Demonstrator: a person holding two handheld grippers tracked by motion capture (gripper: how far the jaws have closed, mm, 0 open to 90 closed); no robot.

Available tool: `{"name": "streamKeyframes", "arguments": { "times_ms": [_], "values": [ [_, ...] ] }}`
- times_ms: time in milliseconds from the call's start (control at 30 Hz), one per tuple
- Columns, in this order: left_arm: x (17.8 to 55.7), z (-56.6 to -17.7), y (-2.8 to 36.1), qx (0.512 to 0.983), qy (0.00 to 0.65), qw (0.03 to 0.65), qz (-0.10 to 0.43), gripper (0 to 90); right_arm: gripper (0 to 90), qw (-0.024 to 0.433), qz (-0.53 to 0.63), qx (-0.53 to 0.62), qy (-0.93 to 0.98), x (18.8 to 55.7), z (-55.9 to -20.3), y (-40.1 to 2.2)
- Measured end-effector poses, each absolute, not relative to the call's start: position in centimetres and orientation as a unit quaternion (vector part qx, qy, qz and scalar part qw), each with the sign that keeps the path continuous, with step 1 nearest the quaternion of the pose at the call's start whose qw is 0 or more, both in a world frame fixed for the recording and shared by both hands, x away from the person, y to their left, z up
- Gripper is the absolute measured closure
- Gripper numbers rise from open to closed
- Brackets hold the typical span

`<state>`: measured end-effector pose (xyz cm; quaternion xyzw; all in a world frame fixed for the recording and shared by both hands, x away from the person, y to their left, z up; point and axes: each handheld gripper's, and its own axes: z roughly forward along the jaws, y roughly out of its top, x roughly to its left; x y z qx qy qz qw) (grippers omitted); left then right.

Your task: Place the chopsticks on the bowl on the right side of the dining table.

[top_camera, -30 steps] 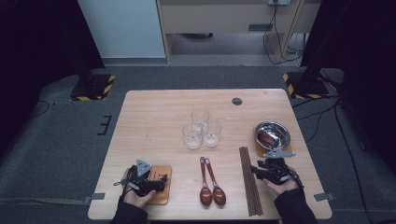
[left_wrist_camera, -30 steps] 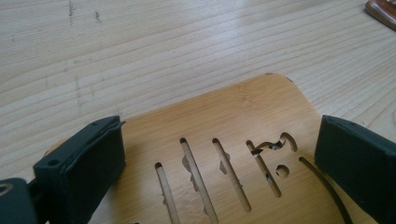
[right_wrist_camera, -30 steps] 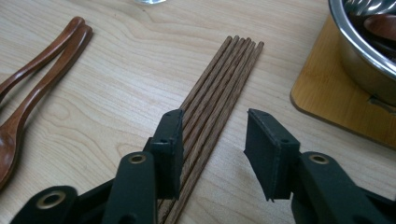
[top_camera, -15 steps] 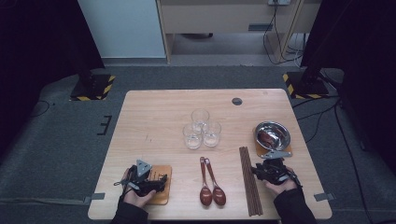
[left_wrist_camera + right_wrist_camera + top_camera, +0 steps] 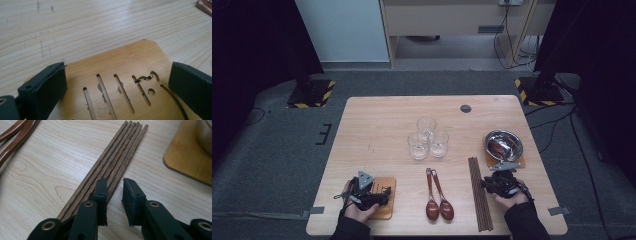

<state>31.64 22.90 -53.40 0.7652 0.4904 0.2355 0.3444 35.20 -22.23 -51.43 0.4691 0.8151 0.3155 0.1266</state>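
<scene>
Now, near edge first.
Right gripper (image 5: 114, 202): jaws have just been closing over the chopsticks (image 5: 107, 167), narrow gap left, one jaw down on the bundle's outer sticks, the other off to the side; not pinching yet.
Chopsticks: a tight bundle flat on the table (image 5: 377, 125), between the wooden spoons (image 5: 438, 200) and the steel bowl (image 5: 503, 145).
Handling: thin, stiff, light, smooth; likely to roll or fan apart, so pinch across the sides near mid-length.
Left gripper (image 5: 117, 87): spread wide over a slotted bamboo coaster (image 5: 120, 65), gripping nothing.
Farther off: three glasses (image 5: 428, 137) clustered mid-table.
</scene>
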Motion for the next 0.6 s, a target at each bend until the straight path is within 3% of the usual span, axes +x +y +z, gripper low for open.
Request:
{"name": "streamKeyframes", "arguments": {
  "times_ms": [600],
  "values": [
    [31.64, -53.40, 22.90, 0.765, 0.490, 0.345, 0.235, 0.8, 76.2, 0.123, 0.315, 0.465, 0.818, 35.25, -51.53, -21.94]
  ]
}}
